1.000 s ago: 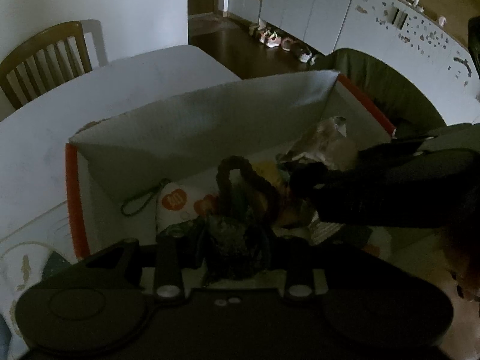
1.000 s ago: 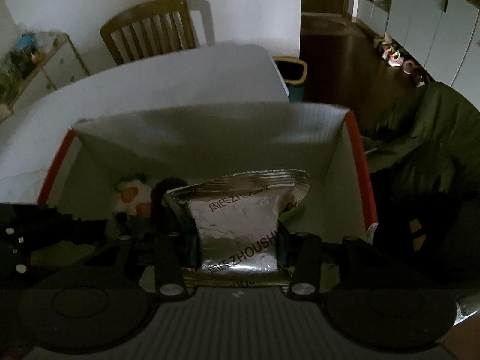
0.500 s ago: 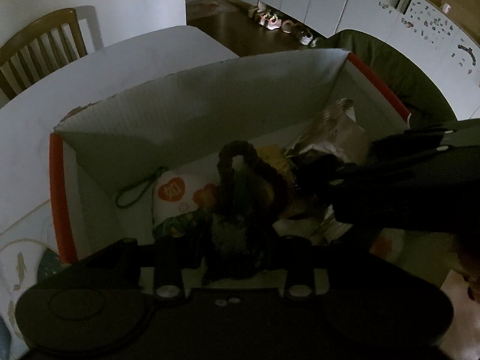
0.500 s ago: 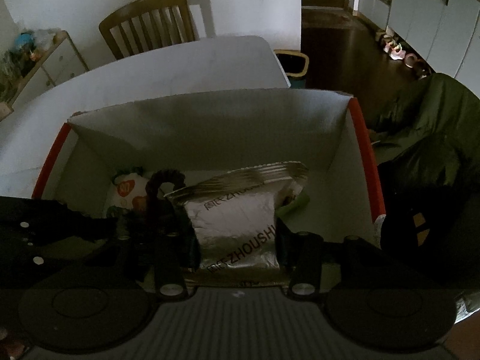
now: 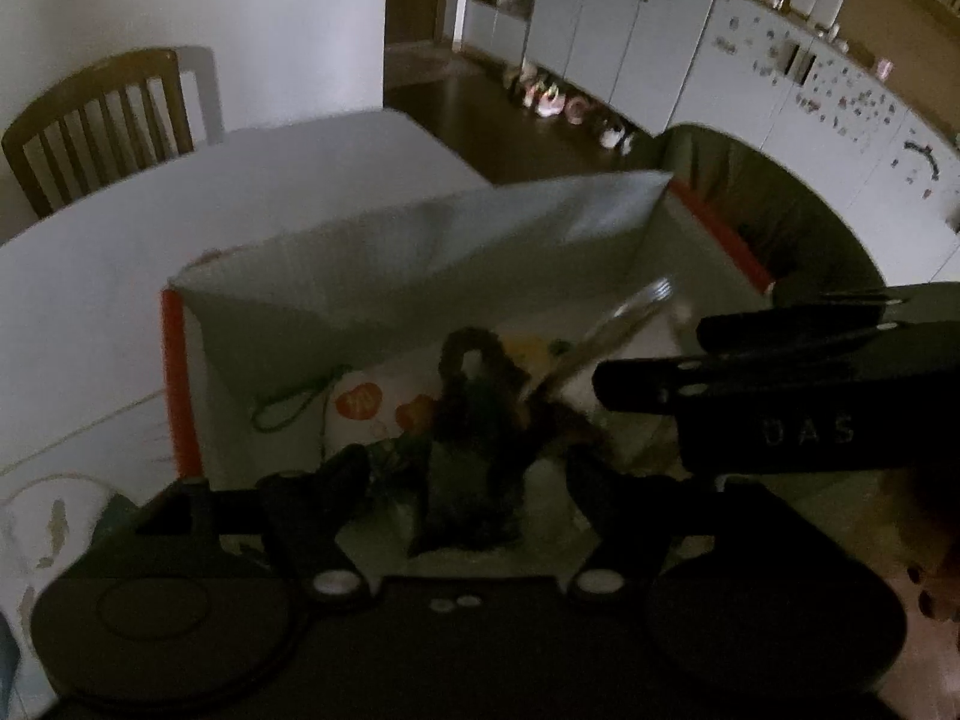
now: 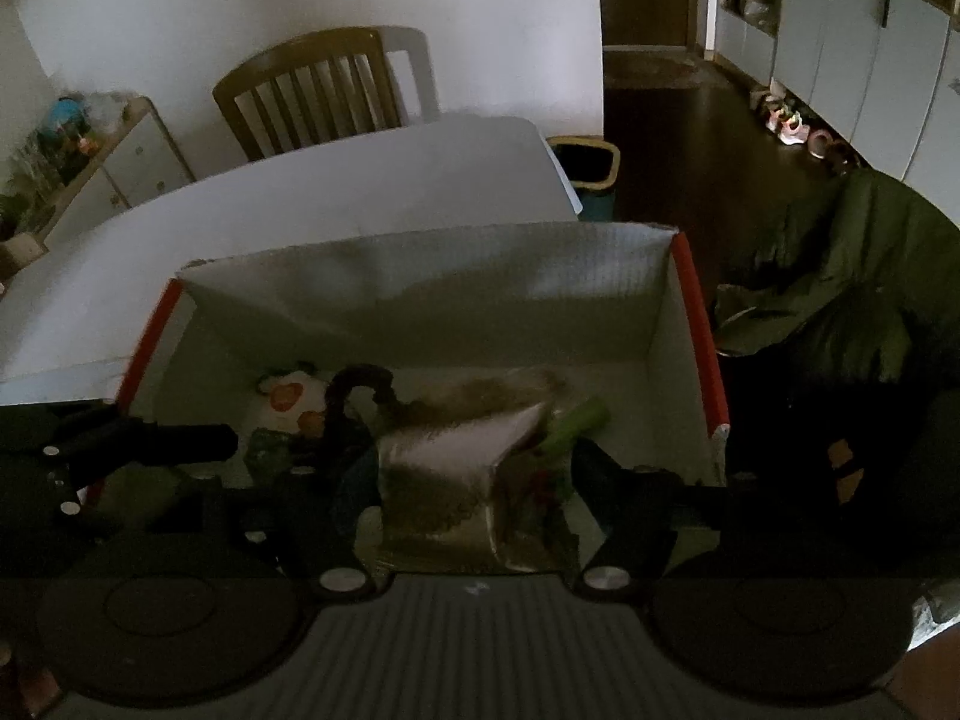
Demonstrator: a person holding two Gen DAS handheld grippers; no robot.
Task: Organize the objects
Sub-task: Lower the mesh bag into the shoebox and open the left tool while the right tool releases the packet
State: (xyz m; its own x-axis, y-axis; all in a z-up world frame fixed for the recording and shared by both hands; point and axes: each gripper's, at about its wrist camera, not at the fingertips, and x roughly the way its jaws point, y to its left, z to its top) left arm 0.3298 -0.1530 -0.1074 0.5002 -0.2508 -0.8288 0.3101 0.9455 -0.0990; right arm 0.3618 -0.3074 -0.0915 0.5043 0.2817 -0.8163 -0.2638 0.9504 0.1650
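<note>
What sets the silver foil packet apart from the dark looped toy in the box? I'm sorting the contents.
The silver foil packet is flat, shiny and pale; the dark looped toy is lumpy, matte and nearly black. The packet lies in front of the right gripper, the toy in front of the left gripper. The toy has a loop on top; the packet has a crimped edge. Both sit inside the box, between open jaws.

L gripper (image 5: pixel 468 474) fingers spread wide, pointing fwd/down. R gripper (image 6: pixel 474 480) likewise spread wide, level w/ L, just to its right.
</note>
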